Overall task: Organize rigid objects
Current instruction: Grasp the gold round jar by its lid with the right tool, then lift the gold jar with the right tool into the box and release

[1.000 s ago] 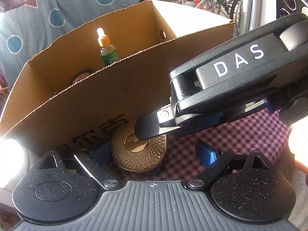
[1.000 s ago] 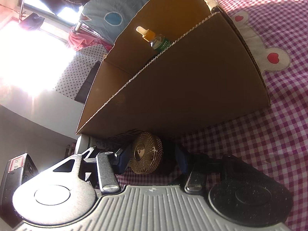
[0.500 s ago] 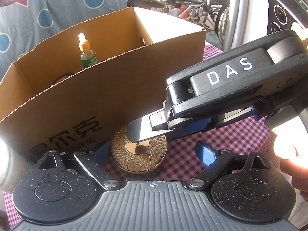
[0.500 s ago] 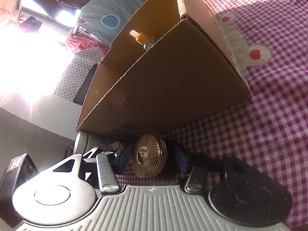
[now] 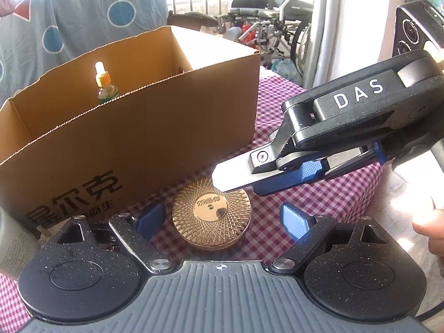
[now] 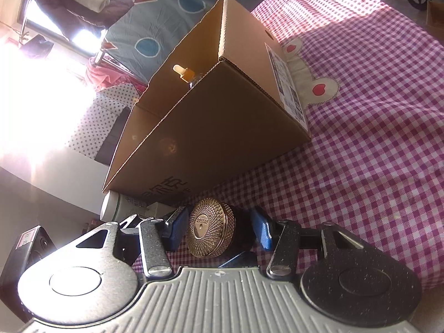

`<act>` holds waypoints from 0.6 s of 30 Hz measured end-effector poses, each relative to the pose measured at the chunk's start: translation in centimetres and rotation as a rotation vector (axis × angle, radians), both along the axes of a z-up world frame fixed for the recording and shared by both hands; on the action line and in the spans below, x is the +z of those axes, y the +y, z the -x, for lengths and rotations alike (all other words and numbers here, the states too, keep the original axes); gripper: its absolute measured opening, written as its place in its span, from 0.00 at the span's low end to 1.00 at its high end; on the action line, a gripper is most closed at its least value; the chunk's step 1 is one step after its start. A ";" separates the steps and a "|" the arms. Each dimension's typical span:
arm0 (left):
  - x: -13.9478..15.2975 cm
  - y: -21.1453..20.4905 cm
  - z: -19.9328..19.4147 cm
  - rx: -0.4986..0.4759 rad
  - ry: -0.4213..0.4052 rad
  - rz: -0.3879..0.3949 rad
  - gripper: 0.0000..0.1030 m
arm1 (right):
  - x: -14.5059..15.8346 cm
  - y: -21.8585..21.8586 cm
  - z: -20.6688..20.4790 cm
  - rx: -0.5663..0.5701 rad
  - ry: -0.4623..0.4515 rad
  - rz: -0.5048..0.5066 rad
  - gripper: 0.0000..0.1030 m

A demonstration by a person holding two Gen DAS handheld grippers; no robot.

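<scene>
A round gold compact (image 5: 211,217) lies flat on the checked cloth in front of the cardboard box (image 5: 155,138). My left gripper (image 5: 222,219) is open, its blue pads on either side of the compact with gaps. My right gripper (image 6: 219,231) is open too and straddles the same compact (image 6: 209,230); it shows in the left wrist view (image 5: 236,177), its tip just over the compact's far edge. A dropper bottle (image 5: 104,86) stands inside the box, also in the right wrist view (image 6: 184,73).
A white bottle (image 6: 122,204) lies by the box's near left corner. The purple checked cloth (image 6: 360,152) stretches to the right of the box. Wheelchairs (image 5: 272,14) stand beyond the table.
Both grippers have drawn back a little from the box, so the compact shows more fully. The right gripper's tip has slid off the compact's centre toward its far right edge.
</scene>
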State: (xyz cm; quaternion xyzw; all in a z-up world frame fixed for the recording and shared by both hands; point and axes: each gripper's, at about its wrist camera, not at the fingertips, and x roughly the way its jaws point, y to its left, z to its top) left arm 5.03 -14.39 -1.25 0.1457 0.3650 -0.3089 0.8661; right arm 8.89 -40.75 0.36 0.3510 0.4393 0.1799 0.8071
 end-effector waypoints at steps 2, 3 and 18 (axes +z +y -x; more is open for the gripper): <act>-0.4 -0.1 -0.3 0.011 0.008 -0.018 0.86 | -0.2 0.2 0.1 0.000 0.002 0.000 0.52; -0.5 -0.2 -0.4 0.013 0.011 -0.023 0.83 | -0.4 0.3 0.1 0.001 0.005 0.002 0.52; -1.1 0.0 -1.9 0.043 0.059 0.011 0.59 | -2.3 2.0 -0.1 -0.002 0.027 0.005 0.52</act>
